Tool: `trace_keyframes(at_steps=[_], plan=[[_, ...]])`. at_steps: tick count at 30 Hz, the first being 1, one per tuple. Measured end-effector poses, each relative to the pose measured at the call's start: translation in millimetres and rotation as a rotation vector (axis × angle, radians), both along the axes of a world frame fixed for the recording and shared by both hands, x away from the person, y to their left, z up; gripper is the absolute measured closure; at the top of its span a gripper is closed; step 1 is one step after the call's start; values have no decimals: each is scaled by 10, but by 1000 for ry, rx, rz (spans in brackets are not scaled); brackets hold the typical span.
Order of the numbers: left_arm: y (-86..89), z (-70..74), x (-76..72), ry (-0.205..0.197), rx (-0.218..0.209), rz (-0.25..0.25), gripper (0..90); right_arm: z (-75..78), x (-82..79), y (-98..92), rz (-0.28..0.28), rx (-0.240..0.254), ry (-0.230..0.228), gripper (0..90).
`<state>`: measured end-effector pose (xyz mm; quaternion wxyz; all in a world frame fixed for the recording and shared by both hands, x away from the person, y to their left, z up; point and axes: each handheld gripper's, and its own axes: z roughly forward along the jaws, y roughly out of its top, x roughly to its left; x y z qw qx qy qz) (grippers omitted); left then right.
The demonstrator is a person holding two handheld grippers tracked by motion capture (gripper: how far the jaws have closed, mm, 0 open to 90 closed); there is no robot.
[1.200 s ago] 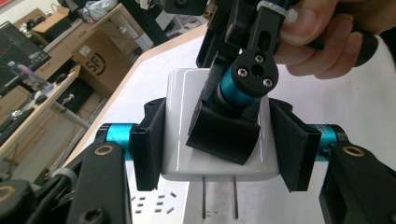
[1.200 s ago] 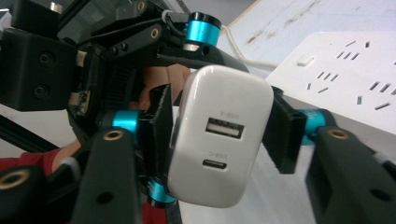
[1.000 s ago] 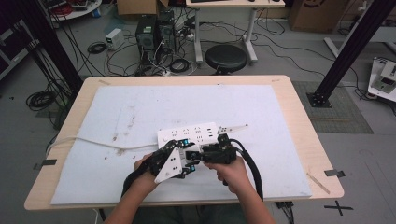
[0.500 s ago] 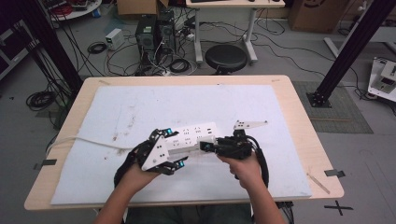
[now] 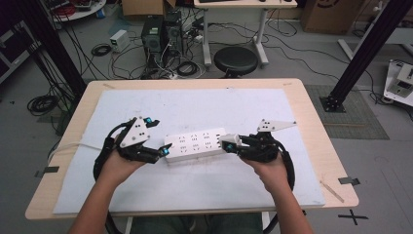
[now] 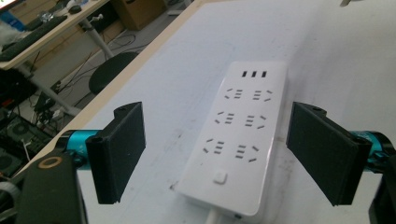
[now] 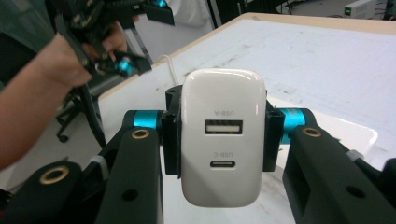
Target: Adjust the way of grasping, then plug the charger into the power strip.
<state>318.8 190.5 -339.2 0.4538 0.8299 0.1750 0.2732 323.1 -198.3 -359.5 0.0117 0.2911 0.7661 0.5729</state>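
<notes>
Right gripper (image 7: pixel 219 144) pinches a white USB charger (image 7: pixel 223 140), ports facing the camera, jaws pressed on both its sides. In the high view it sits just at the right end of the power strip (image 5: pixel 196 144), mid-mat (image 5: pixel 195 102). Left gripper (image 6: pixel 229 149) has just been opening: jaws spread wide, strip's near end between them, pads not touching it. Strip lies flat.
</notes>
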Motion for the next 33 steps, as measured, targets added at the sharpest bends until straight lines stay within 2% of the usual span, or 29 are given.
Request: trace_keyframes(at_steps=[3,9,10,12,16,18,19,23,27,28,33], plan=[[90,34,24,6,14,9,198,27,16,-21,-6,-30,-27,631],[125,35,50,8,-1,24,197,26,35,-1,-4,-49,-37,631],[121,27,59,12,-10,23,197,29,39,14,-7,-67,-45,631],[115,13,75,17,1,23,198,42,49,56,-17,-106,-61,631],[114,-32,90,31,-7,18,197,76,95,125,-80,-169,-100,631],[122,-56,109,41,-13,15,197,96,112,174,-132,-231,-147,631],[122,-66,127,46,-10,12,198,104,118,197,-149,-256,-155,631],[124,-99,180,59,-10,7,197,129,144,283,-183,-348,-197,631],[145,-121,184,64,-17,4,197,183,168,355,-156,-441,-223,631],[156,-121,182,66,-4,4,198,200,181,373,-148,-462,-230,631],[219,-130,141,63,-12,11,197,297,293,476,-72,-555,-221,632]])
